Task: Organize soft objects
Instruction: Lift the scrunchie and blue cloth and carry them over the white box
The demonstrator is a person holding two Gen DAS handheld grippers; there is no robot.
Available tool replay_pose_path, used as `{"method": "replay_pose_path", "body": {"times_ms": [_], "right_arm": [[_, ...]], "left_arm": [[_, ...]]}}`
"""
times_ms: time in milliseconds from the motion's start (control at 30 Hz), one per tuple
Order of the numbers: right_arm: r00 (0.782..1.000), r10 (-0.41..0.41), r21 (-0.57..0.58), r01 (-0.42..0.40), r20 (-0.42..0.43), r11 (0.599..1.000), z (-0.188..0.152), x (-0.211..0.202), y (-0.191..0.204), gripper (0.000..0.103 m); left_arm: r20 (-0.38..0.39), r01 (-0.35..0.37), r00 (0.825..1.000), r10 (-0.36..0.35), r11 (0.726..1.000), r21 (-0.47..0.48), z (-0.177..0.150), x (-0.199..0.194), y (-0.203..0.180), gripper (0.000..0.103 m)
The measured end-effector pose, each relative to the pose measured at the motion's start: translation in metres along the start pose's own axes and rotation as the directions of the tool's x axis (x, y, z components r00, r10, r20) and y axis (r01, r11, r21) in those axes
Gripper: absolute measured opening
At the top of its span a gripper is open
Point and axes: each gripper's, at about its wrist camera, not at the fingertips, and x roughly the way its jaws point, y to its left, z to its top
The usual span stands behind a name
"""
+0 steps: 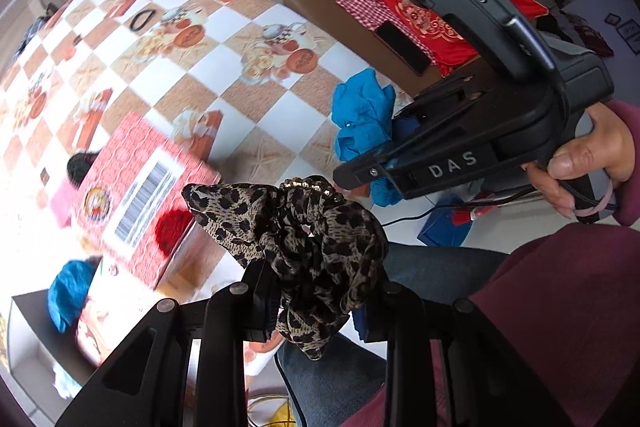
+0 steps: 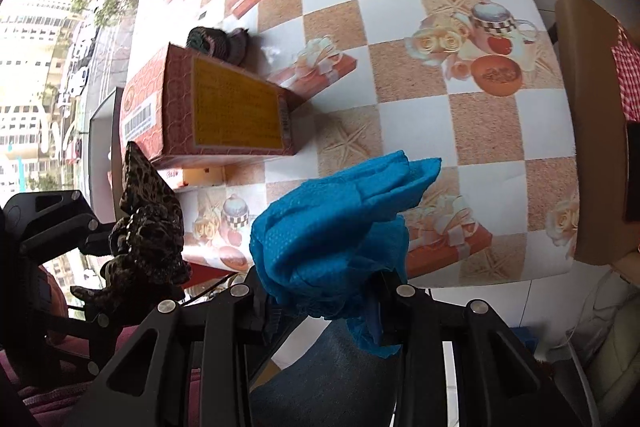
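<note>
The left tool (image 1: 320, 303) is clamped on a leopard-print scrunchie (image 1: 304, 239). The scrunchie bunches up between the two pads and rises clear of the worktop (image 1: 240, 75), over its near edge.

The right tool (image 2: 324, 301) is clamped on a crumpled blue cloth (image 2: 340, 227). The cloth billows up and forward from the pads, also clear of the worktop. In the left wrist view the right tool sits to the right of the scrunchie, gripped by a hand (image 1: 588, 155) in a maroon sleeve (image 1: 560, 307).

A red box (image 1: 144, 195) with a barcode label stands on the worktop just beyond the scrunchie. Behind the box lies a dark knitted item (image 2: 218, 41); its exact kind is hard to tell at this angle. A second blue soft item (image 1: 70, 293) sits at the left edge of the left wrist view, apparently in a white tray (image 1: 28, 339). A black hair band (image 1: 143, 19) lies on the far part of the worktop, well apart from both tools.

Beyond the right side of the worktop is a brown chair (image 2: 588, 131) carrying red cushions (image 1: 416, 19).
</note>
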Motion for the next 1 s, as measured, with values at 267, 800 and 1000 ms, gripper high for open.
{"method": "replay_pose_path", "body": {"times_ms": [267, 800, 1000], "right_arm": [[0.994, 0.029, -0.201, -0.049, -0.103, 0.978, 0.003, 0.024, 0.058, 0.035], [0.957, 0.023, -0.497, -0.17, -0.289, 0.851, 0.004, 0.064, 0.155, 0.035], [0.948, 0.015, -0.562, -0.201, -0.318, 0.803, 0.009, 0.071, 0.187, 0.035]], "left_arm": [[-0.006, -0.026, 1.0, 0.026, 0.986, -0.165, -0.042, -0.006, 0.029, 0.031], [0.017, -0.11, 0.989, 0.145, 0.82, -0.561, -0.135, -0.04, 0.092, 0.031], [0.047, -0.112, 0.981, 0.19, 0.743, -0.66, -0.162, -0.058, 0.111, 0.031]]}}
